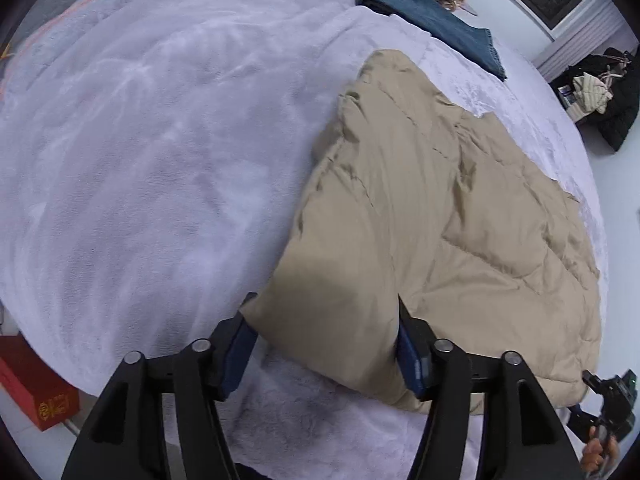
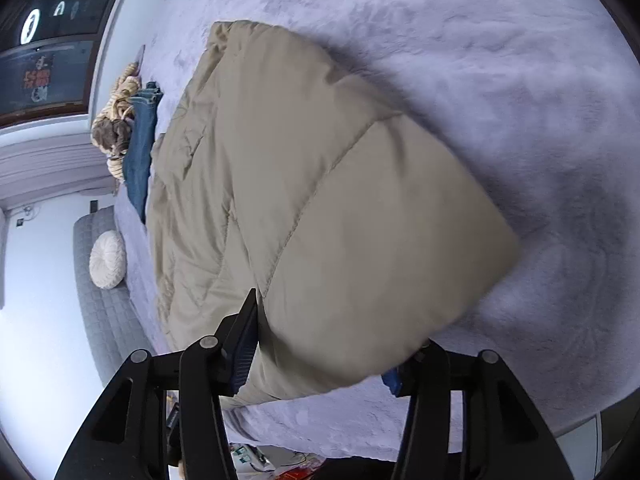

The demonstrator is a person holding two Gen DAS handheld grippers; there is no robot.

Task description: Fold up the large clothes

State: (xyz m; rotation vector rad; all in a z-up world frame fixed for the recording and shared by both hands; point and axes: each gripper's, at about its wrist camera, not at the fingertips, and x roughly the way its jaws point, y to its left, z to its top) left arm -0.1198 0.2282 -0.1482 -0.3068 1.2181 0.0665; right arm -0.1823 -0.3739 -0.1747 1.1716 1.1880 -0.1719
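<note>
- The tan puffer coat (image 1: 440,216) lies spread on the bed (image 1: 160,160), toward its right side and near edge, over the lavender plush cover, with its quilted panels facing up.
- The left tongs (image 1: 326,344) straddle the coat's near left corner; their jaws stand wide, blue pads on either side of the fabric. They look set to grip, but whether the pads already press the cloth cannot be told.
- The right tongs (image 2: 324,344) stand equally spread around a puffy flap of the same coat (image 2: 320,200); the flap looks raised and blurred, likely in motion, though a firm pinch is not visible.
- Holding two points along the near hem makes sense: a bulky coat needs both corners taken together to carry an even fold across.
- Folded blue jeans (image 1: 432,16) and a striped knit heap (image 2: 116,128) sit at the far edge, apart from the coat, probably kept out of the working area.
- A red box (image 1: 36,392) sits on the floor beside the bed.
</note>
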